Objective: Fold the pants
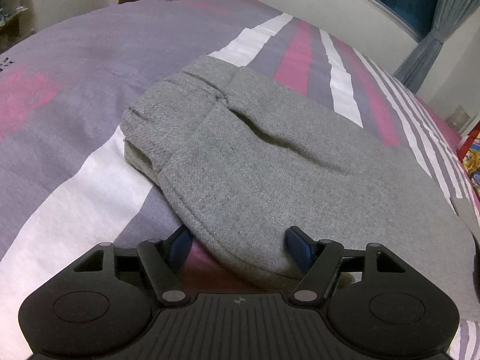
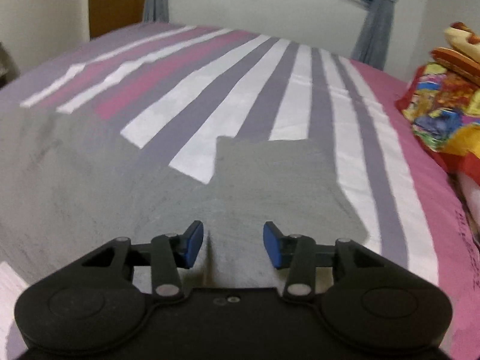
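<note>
Grey sweatpants point(image 1: 255, 156) lie folded on a striped bedsheet point(image 1: 75, 114), the elastic waistband toward the far left. My left gripper point(image 1: 238, 244) stands wide at the near folded edge. Its left pad sits just beside that edge and its right pad rests on the cloth, which lies flat and unpinched. In the blurred right wrist view the pants point(image 2: 270, 180) spread out under my right gripper point(image 2: 233, 243). It hovers open above the fabric with a small crease point(image 2: 209, 258) between its fingers and nothing gripped.
A pile of colourful bags and toys point(image 2: 444, 111) sits on the pink right side of the bed. Beyond the bed are a white wall, a window with grey curtains point(image 2: 375, 27) and a wooden door point(image 2: 117, 3).
</note>
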`<state>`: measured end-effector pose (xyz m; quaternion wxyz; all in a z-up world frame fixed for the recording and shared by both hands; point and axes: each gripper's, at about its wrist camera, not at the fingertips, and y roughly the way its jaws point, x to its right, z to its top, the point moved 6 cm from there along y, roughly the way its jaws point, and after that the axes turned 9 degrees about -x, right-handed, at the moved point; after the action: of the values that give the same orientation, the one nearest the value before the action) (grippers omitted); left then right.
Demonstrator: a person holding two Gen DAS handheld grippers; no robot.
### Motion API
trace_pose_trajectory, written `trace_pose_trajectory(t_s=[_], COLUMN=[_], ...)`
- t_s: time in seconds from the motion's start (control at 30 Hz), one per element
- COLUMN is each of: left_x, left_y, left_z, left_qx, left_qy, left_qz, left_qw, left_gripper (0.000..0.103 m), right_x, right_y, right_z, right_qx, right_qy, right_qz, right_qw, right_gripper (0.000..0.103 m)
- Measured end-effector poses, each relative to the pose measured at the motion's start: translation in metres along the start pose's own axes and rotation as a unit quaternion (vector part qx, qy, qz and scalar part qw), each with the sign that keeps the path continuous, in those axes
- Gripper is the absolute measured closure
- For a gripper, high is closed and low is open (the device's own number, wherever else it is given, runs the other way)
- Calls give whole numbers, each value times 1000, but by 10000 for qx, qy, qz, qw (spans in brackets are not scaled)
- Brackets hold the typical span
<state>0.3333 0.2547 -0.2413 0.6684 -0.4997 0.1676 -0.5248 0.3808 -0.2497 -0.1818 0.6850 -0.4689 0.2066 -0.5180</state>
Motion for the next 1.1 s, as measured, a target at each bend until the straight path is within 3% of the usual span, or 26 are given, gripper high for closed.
trace_pose_trajectory(t_s=[0.03, 0.1, 0.23, 0.33, 0.4, 0.47, 0.5, 0.53, 0.6, 0.63, 0.67, 0.9, 1.1], left_x=[0, 1, 1, 1, 0, 0, 0, 0, -1, -1, -1, -1, -1], left_y=[0, 0, -1, -2, -2, -1, -1, -1, -1, -1, -1, 0, 2], left_z=[0, 1, 0, 0, 0, 0, 1, 2, 3, 3, 4, 3, 3], left_qx=[-8, -45, -56, -38, -47, -72, -92, -111, -150, -164, -171, -119, -138], left_qy=[-3, 1, 24, 18, -5, -12, -6, -4, -5, 2, -4, -34, -32], left_qz=[11, 21, -1, -24, -49, -54, -47, -46, -60, -68, -76, -74, -100], left_qw=[10000, 10000, 10000, 10000, 10000, 10000, 9999, 9999, 9999, 9998, 9998, 9999, 9998], left_gripper=[33, 33, 33, 33, 33, 33, 33, 33, 33, 33, 33, 33, 33], right_x=[0, 12, 57, 98, 118, 126, 127, 128, 128, 127, 126, 97, 69], right_y=[6, 5, -41, -80, -90, -72, -54, -53, -69, -79, -88, -102, -99], right_z=[1, 5, -16, -66, -112, -152, -172, -180, -186, -186, -185, -158, -131], right_qx=[-47, 25, 670, 936, 823, 288, -161, -110, 153, 327, 503, 879, 1002], right_qy=[-74, 3, 1107, 2076, 2528, 2703, 2660, 2587, 2519, 2487, 2410, 940, -478], right_qz=[-165, -259, -338, -397, -476, -402, -417, -380, -323, -222, -180, -375, -1138], right_qw=[9998, 9997, 9910, 9729, 9628, 9615, 9629, 9651, 9671, 9678, 9691, 9910, 9873], right_gripper=[64, 99, 99, 99, 99, 97, 97, 99, 90, 73, 64, 65, 51])
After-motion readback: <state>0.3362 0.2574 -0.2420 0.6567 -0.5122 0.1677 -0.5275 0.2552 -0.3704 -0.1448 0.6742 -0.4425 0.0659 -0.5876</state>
